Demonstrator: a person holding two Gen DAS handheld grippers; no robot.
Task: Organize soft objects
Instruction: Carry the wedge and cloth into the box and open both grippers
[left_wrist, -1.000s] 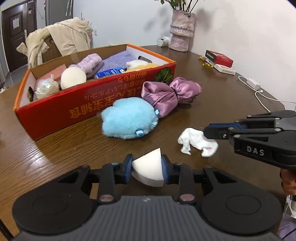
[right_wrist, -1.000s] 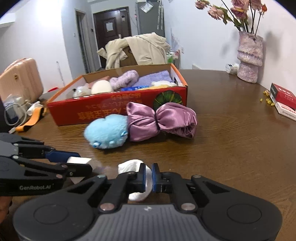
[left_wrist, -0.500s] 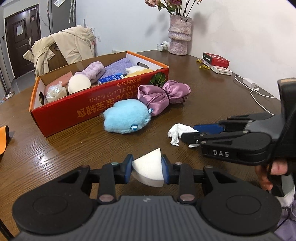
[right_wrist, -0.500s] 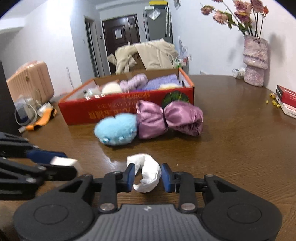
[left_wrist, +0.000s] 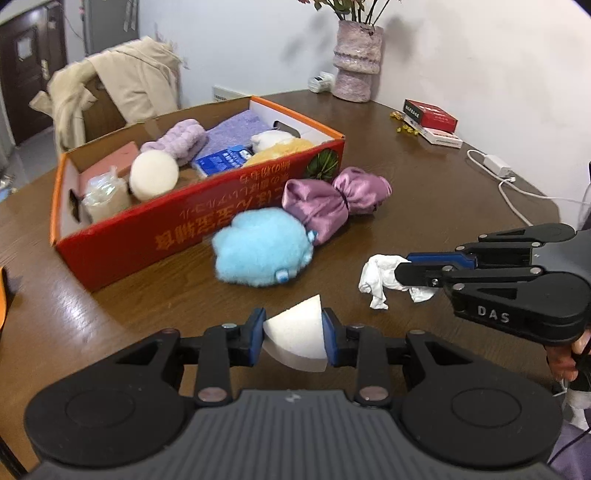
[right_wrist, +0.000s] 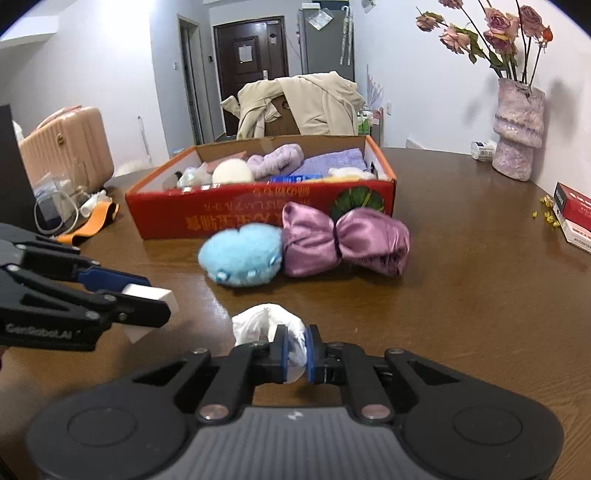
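My left gripper is shut on a white wedge sponge, held above the table. My right gripper is shut on a crumpled white cloth; the cloth also shows in the left wrist view. A fluffy blue plush and a purple satin bundle lie on the table in front of the red cardboard box, which holds several soft items. In the right wrist view the left gripper with its sponge is at the left.
A pink vase with flowers stands at the back. Red and white boxes and a white charger cable lie at the right. A chair draped with a beige coat stands behind the box. An orange item lies at the left.
My right gripper opened around the white cloth and has now shut on it again. The left gripper rose and pulled back with the sponge still held.
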